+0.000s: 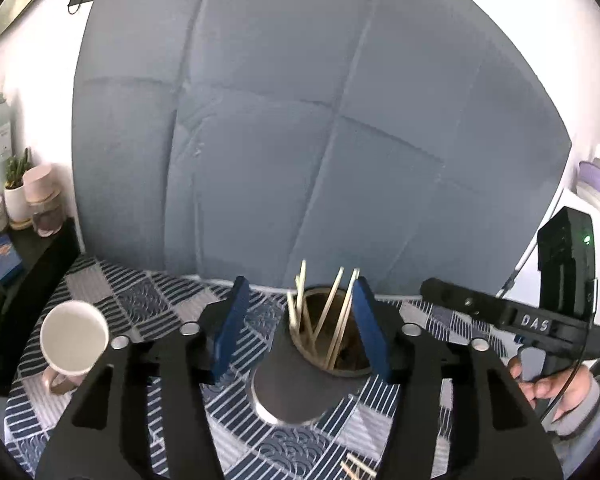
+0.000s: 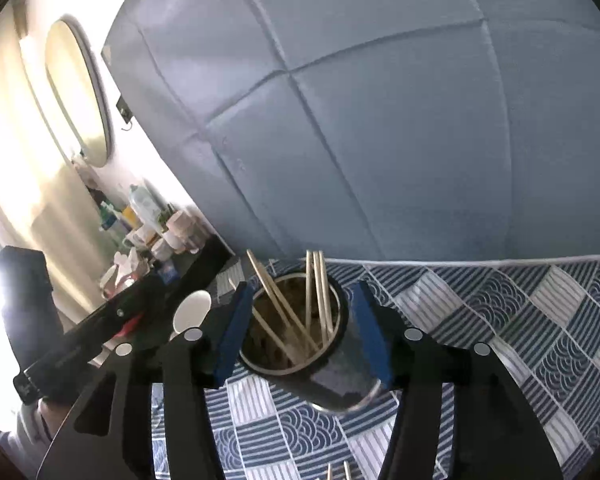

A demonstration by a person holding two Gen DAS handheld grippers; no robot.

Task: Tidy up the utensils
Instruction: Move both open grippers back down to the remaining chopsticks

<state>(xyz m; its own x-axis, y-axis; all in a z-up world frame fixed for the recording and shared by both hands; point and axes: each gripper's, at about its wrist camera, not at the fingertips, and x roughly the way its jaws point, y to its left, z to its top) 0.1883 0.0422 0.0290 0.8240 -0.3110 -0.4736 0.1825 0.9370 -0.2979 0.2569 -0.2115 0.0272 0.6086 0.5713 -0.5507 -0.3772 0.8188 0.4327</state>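
A dark metal utensil cup (image 1: pixel 296 376) stands on the patterned blue and white cloth (image 1: pixel 148 304) and holds several wooden chopsticks (image 1: pixel 332 312). My left gripper (image 1: pixel 300 324) is open, its blue pads on either side of the cup's rim, above it and empty. My right gripper (image 2: pixel 298 328) is open and empty too, its pads flanking the same cup (image 2: pixel 328 376) and its chopsticks (image 2: pixel 316 292). More loose chopsticks (image 1: pixel 356 468) lie on the cloth near the bottom edge, also in the right wrist view (image 2: pixel 338 472).
A white and pink mug (image 1: pixel 74 340) stands on the cloth to the left. A padded grey-blue headboard (image 1: pixel 320 120) rises behind. A dark shelf (image 1: pixel 32 256) at left carries bottles, jars and a small plant. The right gripper's body (image 1: pixel 540 320) is at right.
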